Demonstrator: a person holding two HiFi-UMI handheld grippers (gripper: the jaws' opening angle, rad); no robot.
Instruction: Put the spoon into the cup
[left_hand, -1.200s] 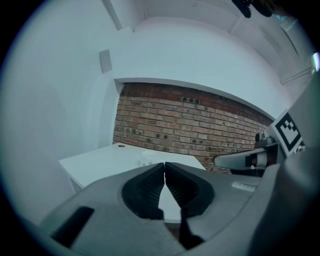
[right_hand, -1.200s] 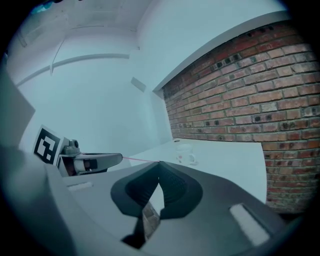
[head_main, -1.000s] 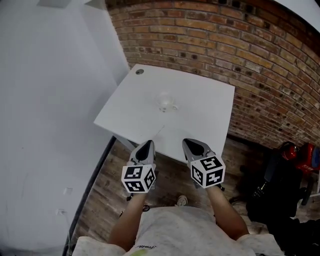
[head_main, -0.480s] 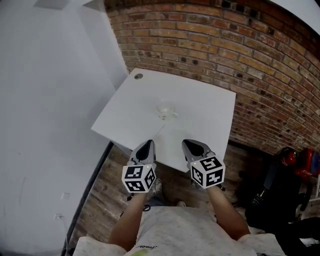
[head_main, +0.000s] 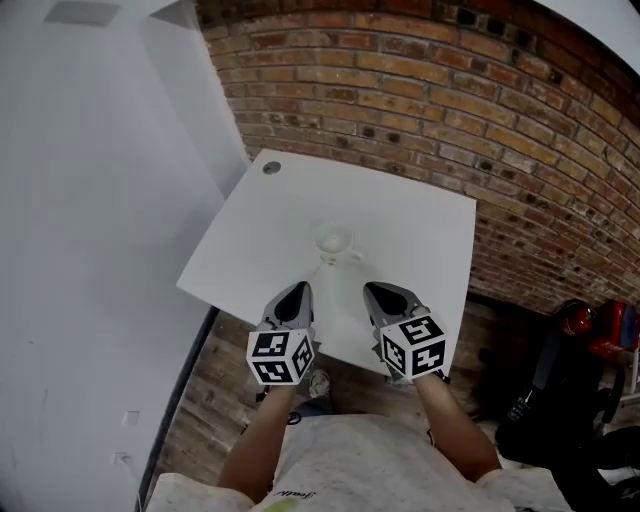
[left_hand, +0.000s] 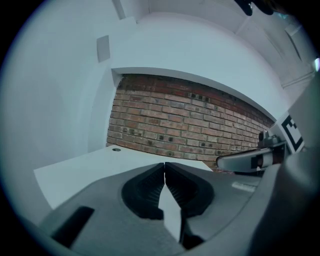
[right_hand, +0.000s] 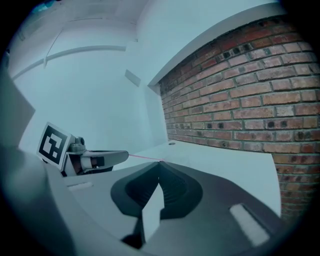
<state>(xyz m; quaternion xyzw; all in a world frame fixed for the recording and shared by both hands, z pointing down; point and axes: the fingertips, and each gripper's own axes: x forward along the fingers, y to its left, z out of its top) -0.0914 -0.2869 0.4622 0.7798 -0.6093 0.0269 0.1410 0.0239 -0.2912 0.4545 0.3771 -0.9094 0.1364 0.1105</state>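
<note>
My left claw (head_main: 293, 289) and right claw (head_main: 372, 288) hover at the white table's (head_main: 420, 230) near edge, and each one's own view shows its jaws pressed together on nothing. Only the head view shows the cup (head_main: 334, 242) mid-table, with the spoon (head_main: 314, 272) a faint line just before it. A white wall (head_main: 90, 200) stands left and a brick wall (head_main: 450, 90) behind.

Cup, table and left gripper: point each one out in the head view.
cup (head_main: 335, 242), head view, middle of its open mouth.
table (head_main: 420, 225), head view, bare top beside the cup.
left gripper (head_main: 297, 287), head view, tips of its closed jaws.
</note>
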